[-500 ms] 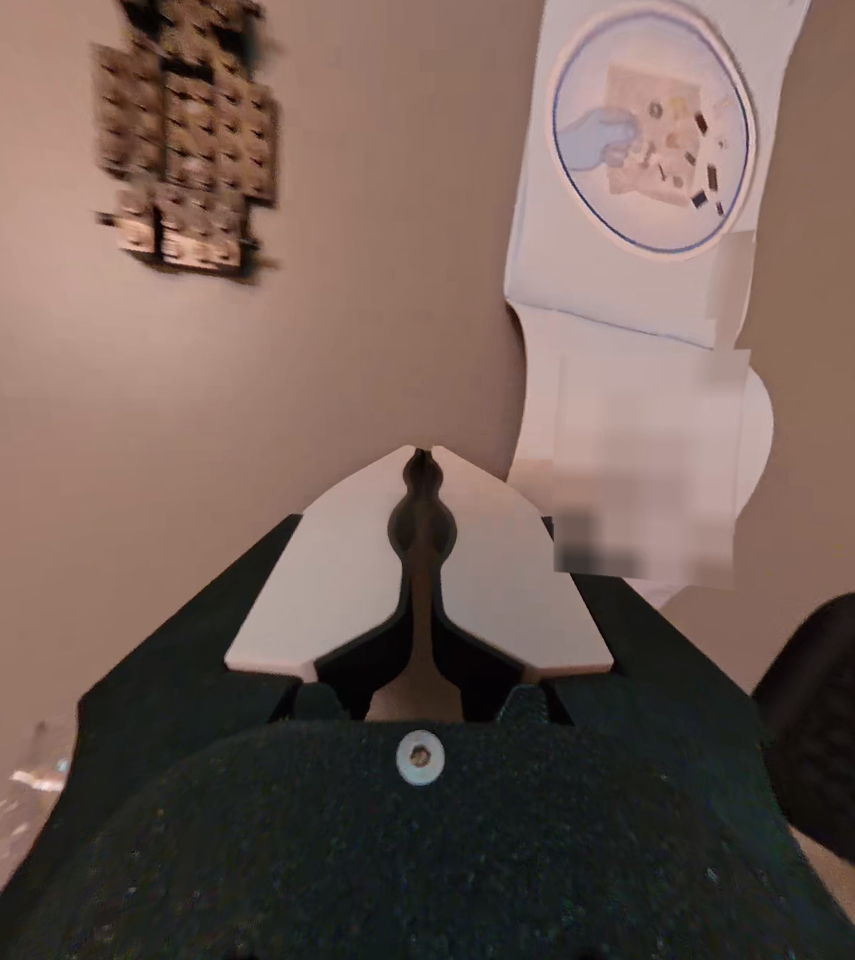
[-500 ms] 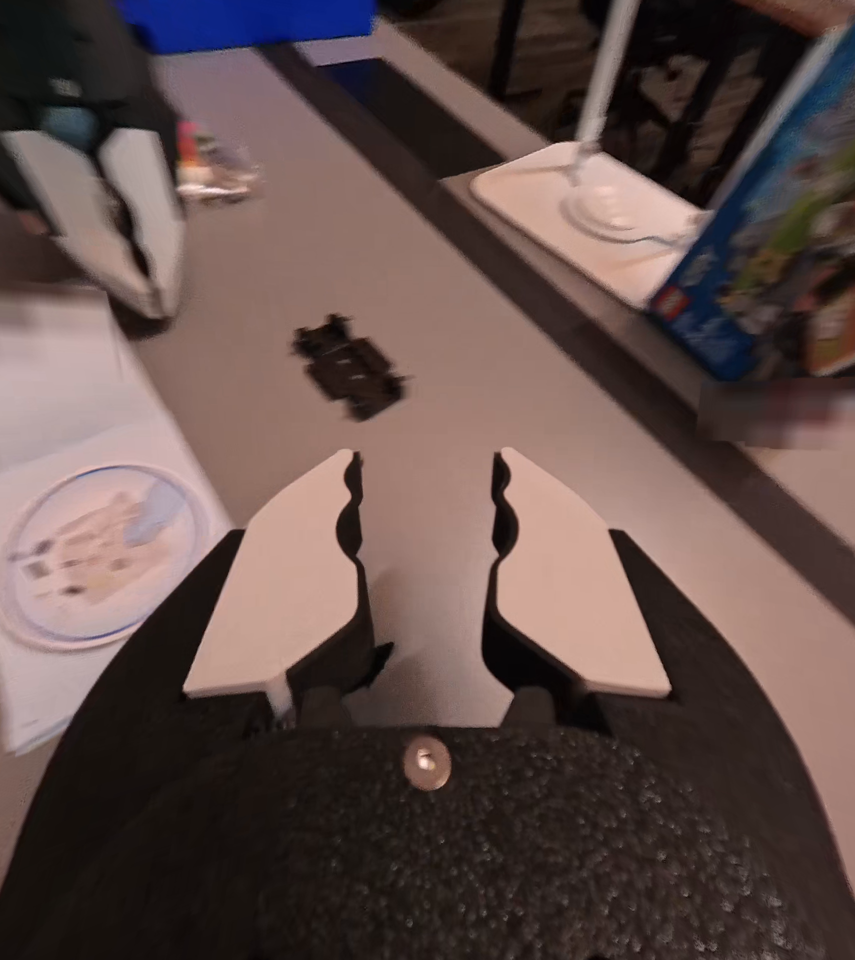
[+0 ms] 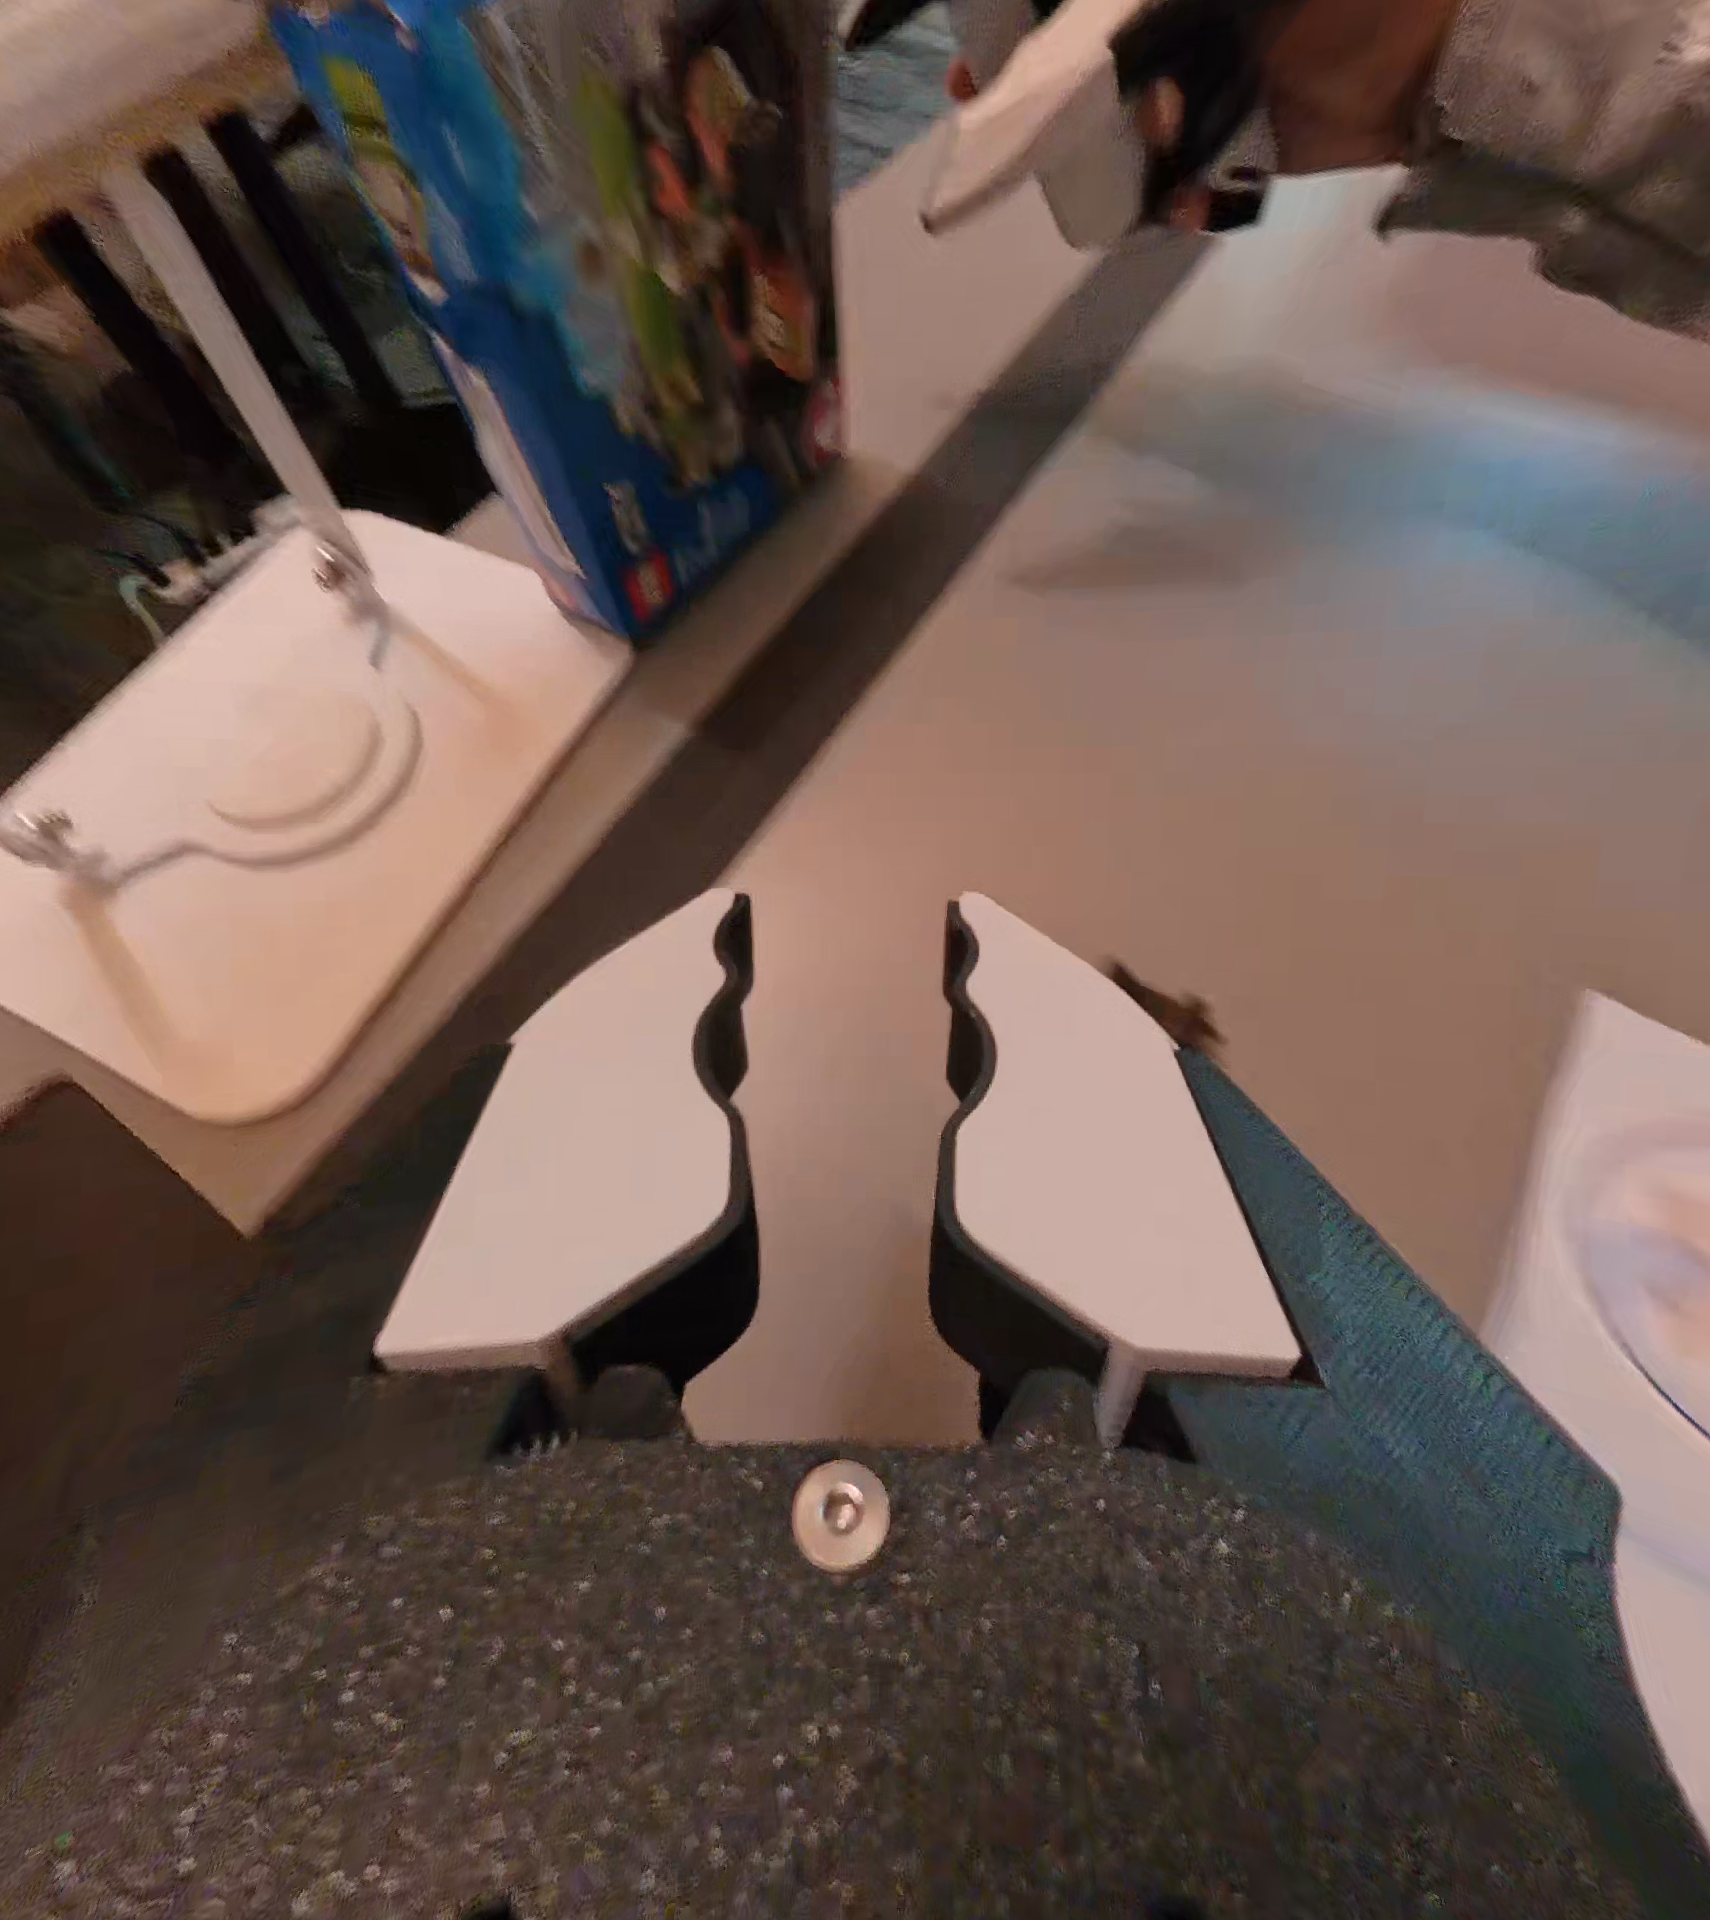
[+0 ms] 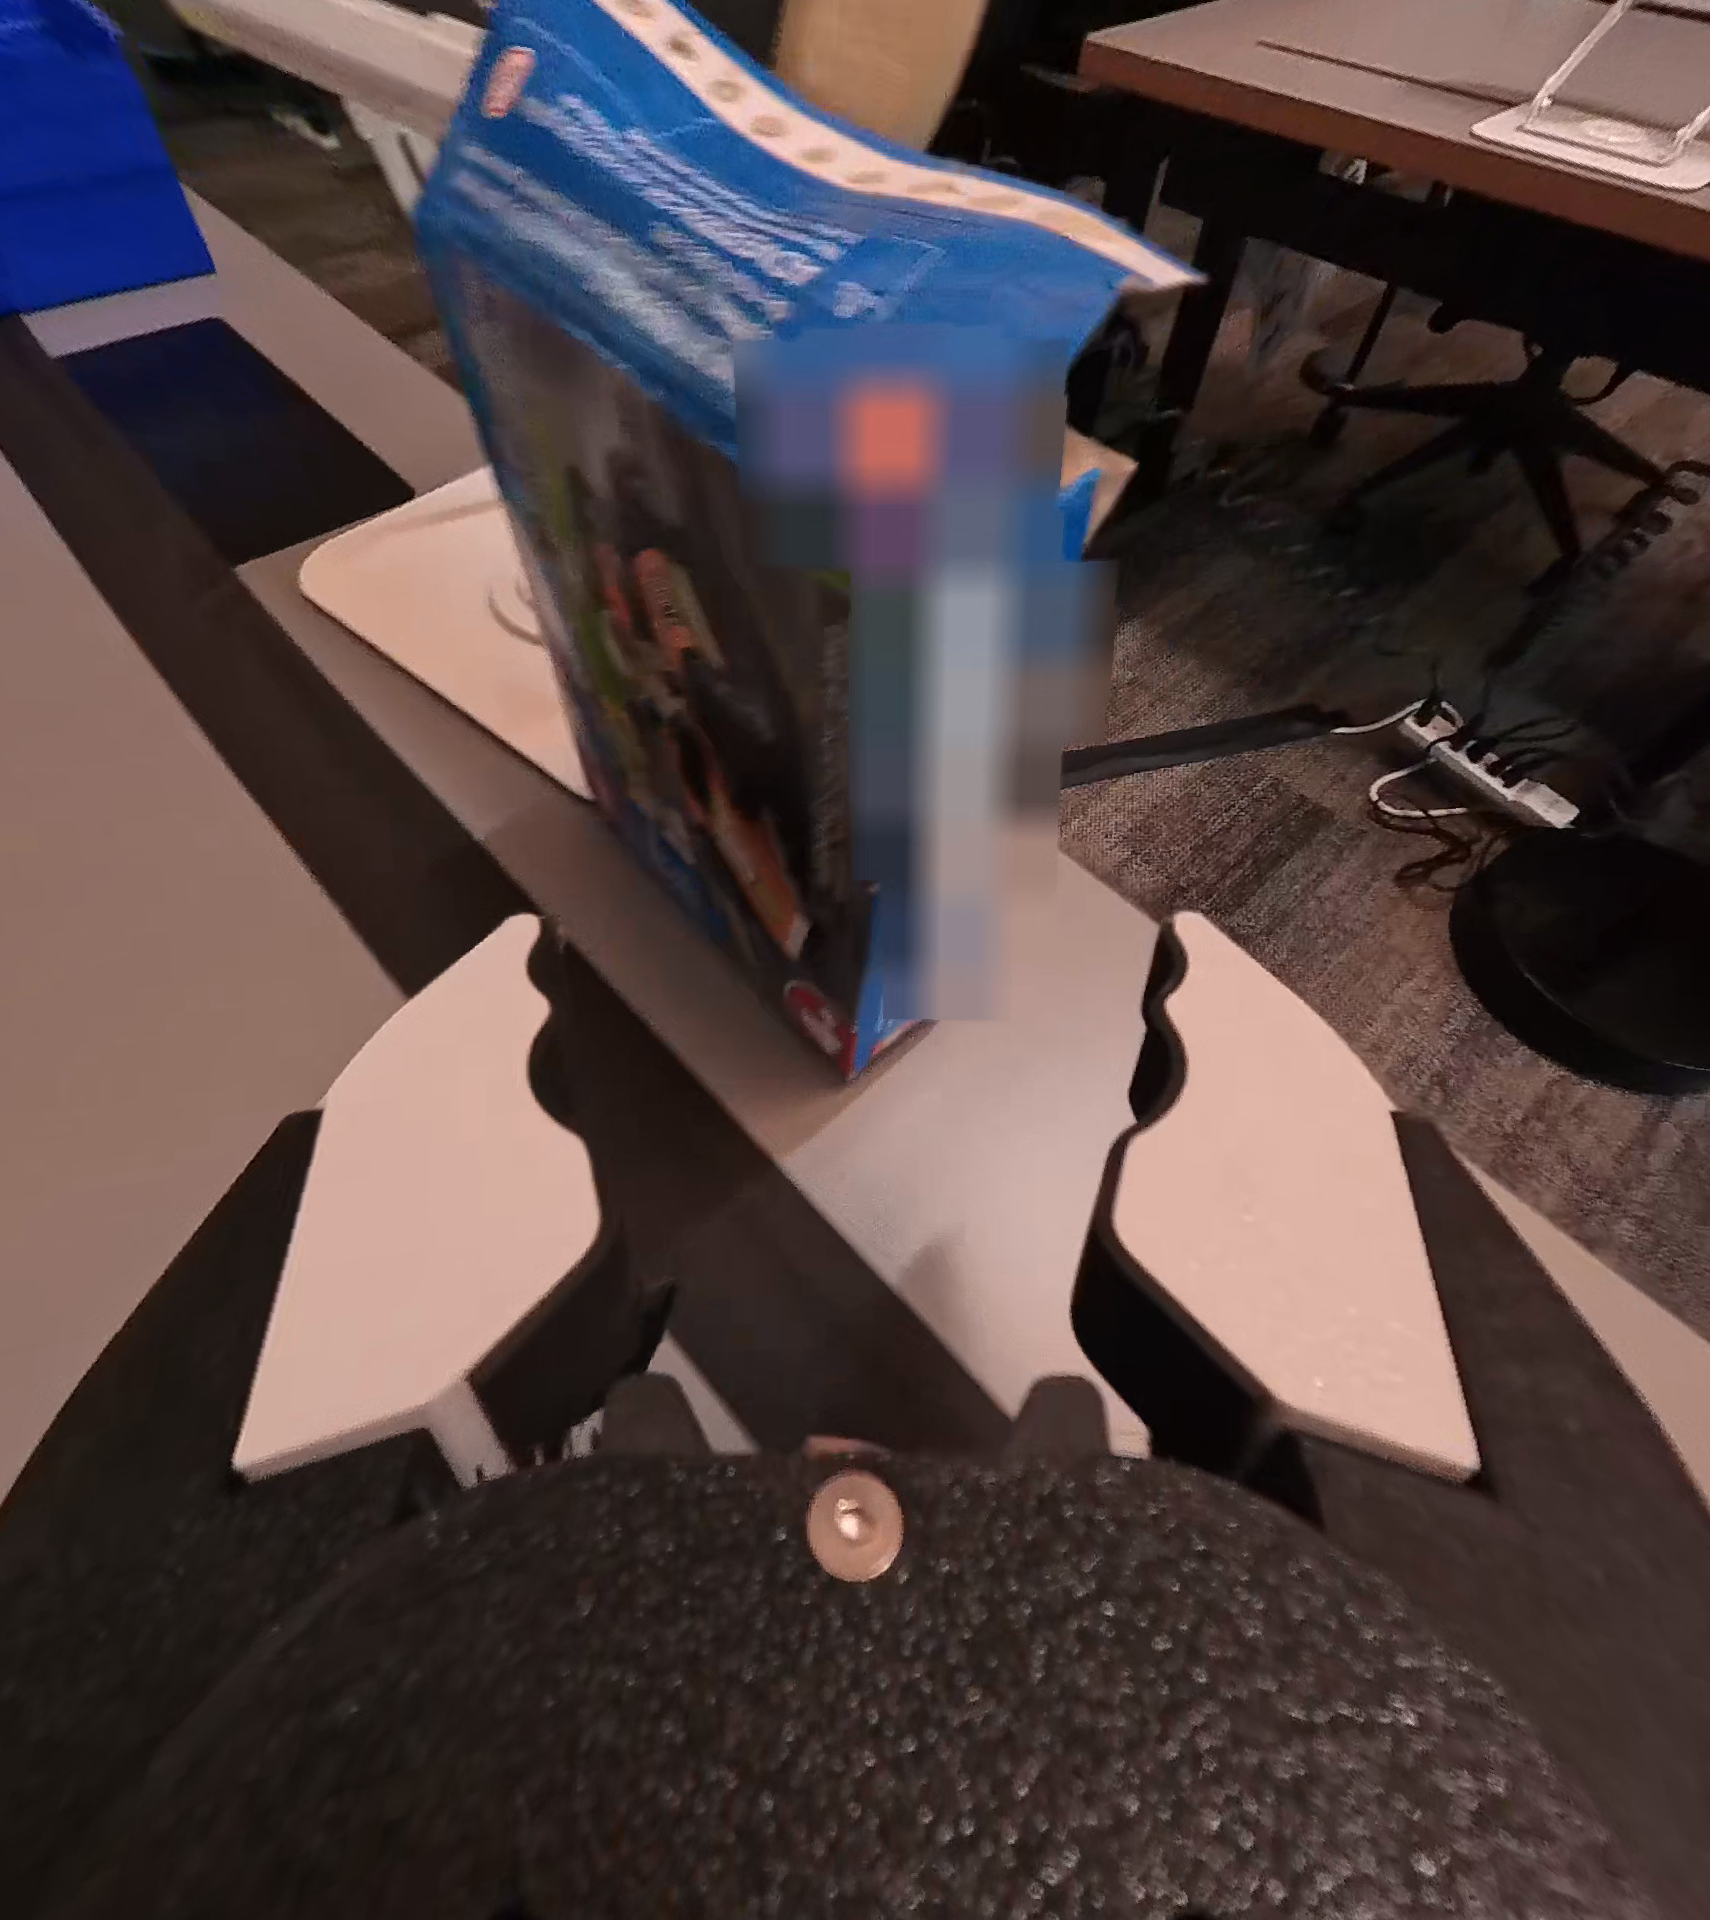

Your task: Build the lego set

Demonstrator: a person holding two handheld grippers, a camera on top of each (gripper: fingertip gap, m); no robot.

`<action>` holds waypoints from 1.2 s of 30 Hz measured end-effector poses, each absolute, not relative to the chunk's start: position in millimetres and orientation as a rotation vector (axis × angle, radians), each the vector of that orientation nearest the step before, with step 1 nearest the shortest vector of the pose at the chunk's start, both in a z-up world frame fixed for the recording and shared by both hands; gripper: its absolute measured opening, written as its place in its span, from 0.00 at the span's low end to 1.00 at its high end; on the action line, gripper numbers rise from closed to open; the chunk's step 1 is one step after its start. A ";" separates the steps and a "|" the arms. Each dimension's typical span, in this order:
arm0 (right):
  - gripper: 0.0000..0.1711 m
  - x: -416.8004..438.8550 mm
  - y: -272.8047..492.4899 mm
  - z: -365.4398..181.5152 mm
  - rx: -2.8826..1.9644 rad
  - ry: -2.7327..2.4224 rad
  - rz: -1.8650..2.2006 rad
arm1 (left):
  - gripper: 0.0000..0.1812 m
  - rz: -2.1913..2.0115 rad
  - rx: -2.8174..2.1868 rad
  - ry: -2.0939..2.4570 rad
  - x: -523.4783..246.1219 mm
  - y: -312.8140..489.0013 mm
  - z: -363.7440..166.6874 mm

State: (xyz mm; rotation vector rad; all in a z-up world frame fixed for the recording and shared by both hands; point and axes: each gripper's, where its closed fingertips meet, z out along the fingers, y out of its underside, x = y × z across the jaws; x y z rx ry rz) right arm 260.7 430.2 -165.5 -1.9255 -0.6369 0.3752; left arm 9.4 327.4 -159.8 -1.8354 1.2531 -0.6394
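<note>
Now the big picture first — the grey table [image 3: 1246,727] fills both views, and standing on it is the blue lego box [image 4: 726,540], upright, its long axis running up from the tabletop, leaning a little. Take that box as the landmark. Behind the box lies a white stand base [image 3: 238,831], flat, touching or just under the box's far corner. On the near side of the box, well apart from it, the white instruction booklet [image 3: 1682,1299] lies at the table's edge of view. Just beside the booklet, toward the box, a small dark lego piece [image 3: 1163,1008] peeks out behind a fingertip — too hidden to read its shape.

And the claws! The right gripper [image 4: 851,997] is spread wide, empty, with the box's lower corner straight ahead between its fingers — clearly the nearer hand to the box. The left gripper [image 3: 846,935] stands part-open, narrower, holding nothing, the box ahead and to its left. Looks like the right one is set to take the box.
</note>
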 end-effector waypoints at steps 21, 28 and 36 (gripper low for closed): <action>0.47 286.3 449.2 -168.0 -1.910 -0.648 0.426 | 0.27 -0.441 -1.789 1.345 210.5 453.7 -203.1; 0.47 365.9 415.9 -169.4 -2.012 -0.441 0.361 | 0.27 -0.493 -1.740 1.456 292.9 436.5 -195.6; 0.49 394.5 410.8 -177.2 -2.067 -0.260 0.373 | 0.27 -0.461 -1.768 1.486 322.4 439.5 -196.2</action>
